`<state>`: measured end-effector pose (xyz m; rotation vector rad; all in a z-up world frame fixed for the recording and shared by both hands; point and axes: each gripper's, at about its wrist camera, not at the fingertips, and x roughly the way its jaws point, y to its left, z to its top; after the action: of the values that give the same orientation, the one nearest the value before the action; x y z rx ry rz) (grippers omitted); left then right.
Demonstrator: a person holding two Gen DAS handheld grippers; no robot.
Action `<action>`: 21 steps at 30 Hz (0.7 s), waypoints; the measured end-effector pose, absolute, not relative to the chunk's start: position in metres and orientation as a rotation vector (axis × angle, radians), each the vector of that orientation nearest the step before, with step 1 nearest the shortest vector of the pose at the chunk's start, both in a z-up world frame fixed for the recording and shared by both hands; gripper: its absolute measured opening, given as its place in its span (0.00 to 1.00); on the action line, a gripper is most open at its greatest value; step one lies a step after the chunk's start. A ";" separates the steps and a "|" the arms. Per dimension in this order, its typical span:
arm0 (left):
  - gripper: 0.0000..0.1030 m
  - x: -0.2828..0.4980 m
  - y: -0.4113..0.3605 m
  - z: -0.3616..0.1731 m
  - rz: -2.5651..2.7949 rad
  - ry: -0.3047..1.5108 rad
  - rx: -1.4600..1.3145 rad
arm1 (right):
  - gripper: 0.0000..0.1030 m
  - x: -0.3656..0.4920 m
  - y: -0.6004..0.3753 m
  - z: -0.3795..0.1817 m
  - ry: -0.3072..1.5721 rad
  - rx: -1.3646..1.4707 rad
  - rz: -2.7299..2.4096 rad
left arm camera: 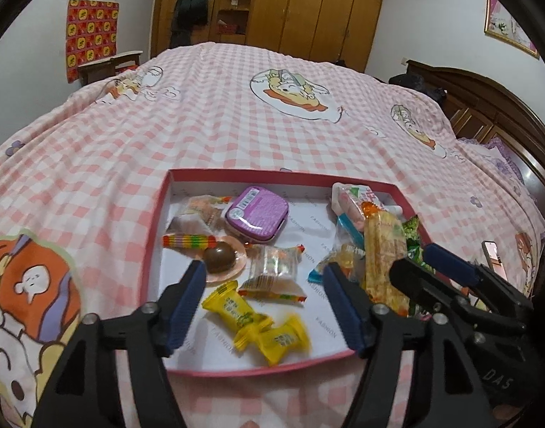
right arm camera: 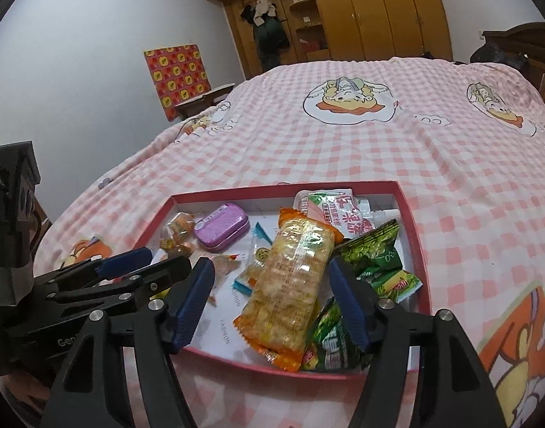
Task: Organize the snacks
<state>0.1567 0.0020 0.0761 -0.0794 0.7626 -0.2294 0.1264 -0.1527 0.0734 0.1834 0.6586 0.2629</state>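
My left gripper (left arm camera: 263,297) hangs over the near left part of the red box (left arm camera: 154,235) on the bed (left arm camera: 236,125), jaws apart with nothing between them, above two yellow candies (left arm camera: 261,324). A purple tin (left arm camera: 257,213) lies further back. My right gripper (right arm camera: 270,297), also spread and empty, hovers above the long cracker pack (right arm camera: 290,281), beside green packets (right arm camera: 374,253).

Home bedroom: bed (left arm camera: 236,125) under pink checked cartoon cover, wooden wardrobe (left arm camera: 308,10), dark headboard (left arm camera: 493,107)
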 end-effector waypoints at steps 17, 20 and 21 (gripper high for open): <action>0.86 0.103 0.006 0.064 -0.155 0.785 -0.074 | 0.74 0.075 -0.155 0.066 0.672 0.168 0.248; 0.86 0.097 0.005 0.055 -0.114 0.789 -0.057 | 0.74 0.068 -0.154 0.059 0.682 0.157 0.233; 0.86 0.096 0.005 0.052 -0.107 0.792 -0.053 | 0.74 0.066 -0.154 0.057 0.685 0.154 0.224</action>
<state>0.0961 0.0049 0.0516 -0.0528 0.7918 -0.1070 0.0663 -0.1542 0.0573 0.1536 0.6849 0.2243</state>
